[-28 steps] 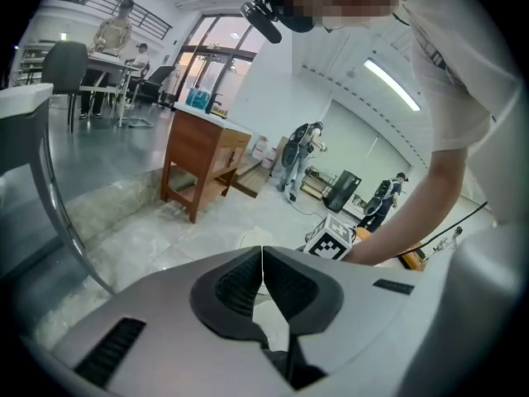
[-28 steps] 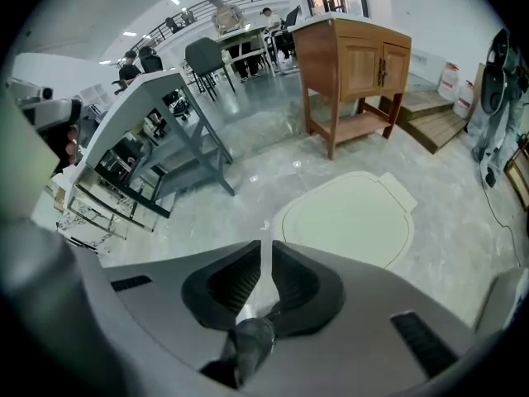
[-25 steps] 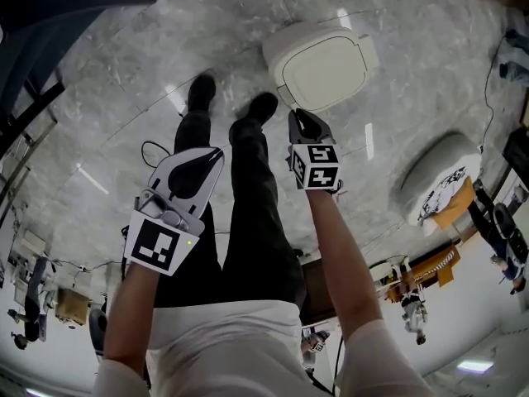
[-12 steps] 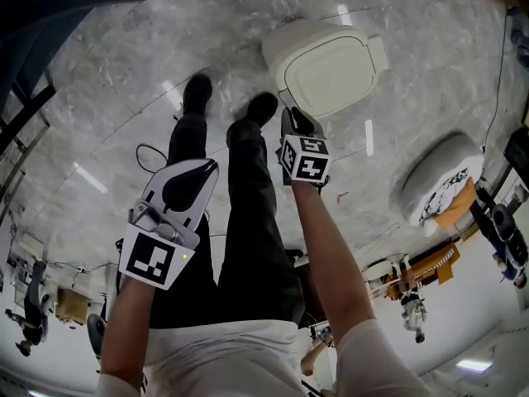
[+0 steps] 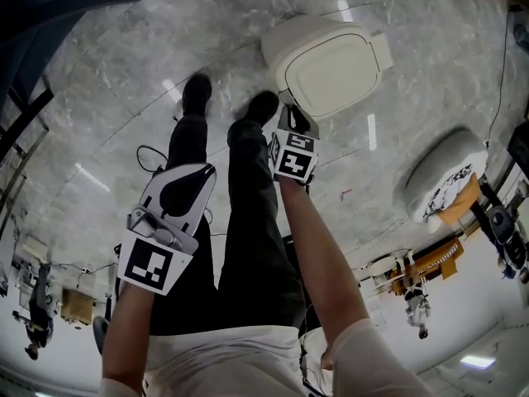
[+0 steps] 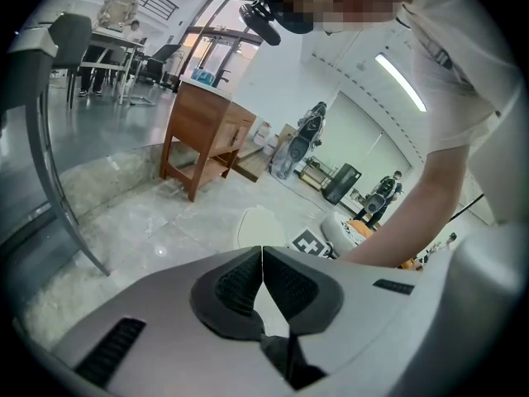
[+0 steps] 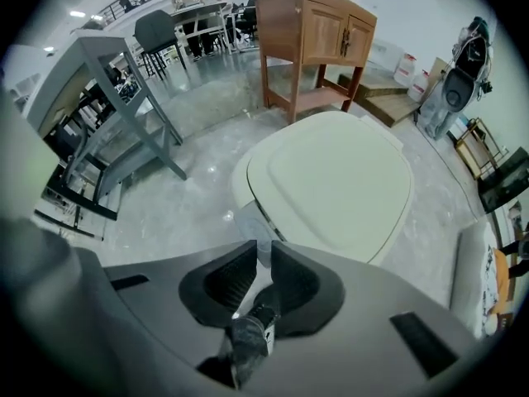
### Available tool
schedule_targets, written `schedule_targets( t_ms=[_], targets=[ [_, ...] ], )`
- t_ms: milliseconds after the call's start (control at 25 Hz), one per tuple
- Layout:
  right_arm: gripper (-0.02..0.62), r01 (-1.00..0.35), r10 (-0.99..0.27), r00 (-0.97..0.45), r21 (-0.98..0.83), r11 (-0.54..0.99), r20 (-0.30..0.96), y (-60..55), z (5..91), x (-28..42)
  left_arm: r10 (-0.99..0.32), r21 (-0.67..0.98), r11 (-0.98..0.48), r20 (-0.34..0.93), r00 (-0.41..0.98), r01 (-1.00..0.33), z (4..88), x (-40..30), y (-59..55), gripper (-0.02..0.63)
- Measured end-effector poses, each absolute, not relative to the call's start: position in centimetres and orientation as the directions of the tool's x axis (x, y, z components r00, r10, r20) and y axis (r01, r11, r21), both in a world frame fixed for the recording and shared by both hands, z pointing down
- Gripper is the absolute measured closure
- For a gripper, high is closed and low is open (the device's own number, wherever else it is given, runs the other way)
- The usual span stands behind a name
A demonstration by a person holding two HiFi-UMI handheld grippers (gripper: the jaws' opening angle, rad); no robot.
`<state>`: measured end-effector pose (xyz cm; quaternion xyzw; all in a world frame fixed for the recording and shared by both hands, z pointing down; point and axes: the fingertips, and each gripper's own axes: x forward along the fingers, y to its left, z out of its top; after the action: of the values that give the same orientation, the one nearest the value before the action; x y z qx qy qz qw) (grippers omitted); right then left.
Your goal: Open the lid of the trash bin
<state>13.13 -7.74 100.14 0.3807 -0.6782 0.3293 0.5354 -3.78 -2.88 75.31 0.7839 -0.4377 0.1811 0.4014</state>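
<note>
— Where's the bin [image 5: 326, 64]?
— On the floor, shut. My right gripper [image 7: 263, 255] is just beside its near rim, jaws a sliver apart, empty. The left gripper [image 6: 262, 259], farther from the bin, has its jaws together on nothing.
— The lid [image 7: 331, 184]?
— Probably light, stiff, slick plastic; I'd hook the near lip. It faces up, long axis running away from that rim.

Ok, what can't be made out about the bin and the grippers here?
- Head view: the right gripper covers the trash bin's near rim, so contact is unclear.
- Right gripper view: the bin's lower body is hidden by the gripper's shell.
- Left gripper view: the bin is mostly hidden behind the left gripper.
</note>
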Motion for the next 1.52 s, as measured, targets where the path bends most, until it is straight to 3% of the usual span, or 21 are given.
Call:
schedule_targets(
  t_ms=[280,800,1520],
  targets=[
    [0.528,-0.875,-0.197,-0.047,0.055,0.481,0.979,-7.8,100.2,12.3,-0.531,0.484,-0.289,0.636,0.559,-0.826,75.8,-3.7,-2.7,0.588],
    [0.526,-0.879,-0.143,-0.100,-0.020,0.476,0.985,-8.8,99.4,13.9,-0.541,0.493,-0.296,0.620,0.569,-0.818,73.9,-4.2,-3.2,0.588],
    [0.545,-0.896,-0.291,-0.159,-0.014,0.444,0.943,-12.3,85.2,14.0,-0.545,0.446,-0.421,0.571,0.614,-0.789,65.9,-6.5,-4.1,0.588]
  ],
)
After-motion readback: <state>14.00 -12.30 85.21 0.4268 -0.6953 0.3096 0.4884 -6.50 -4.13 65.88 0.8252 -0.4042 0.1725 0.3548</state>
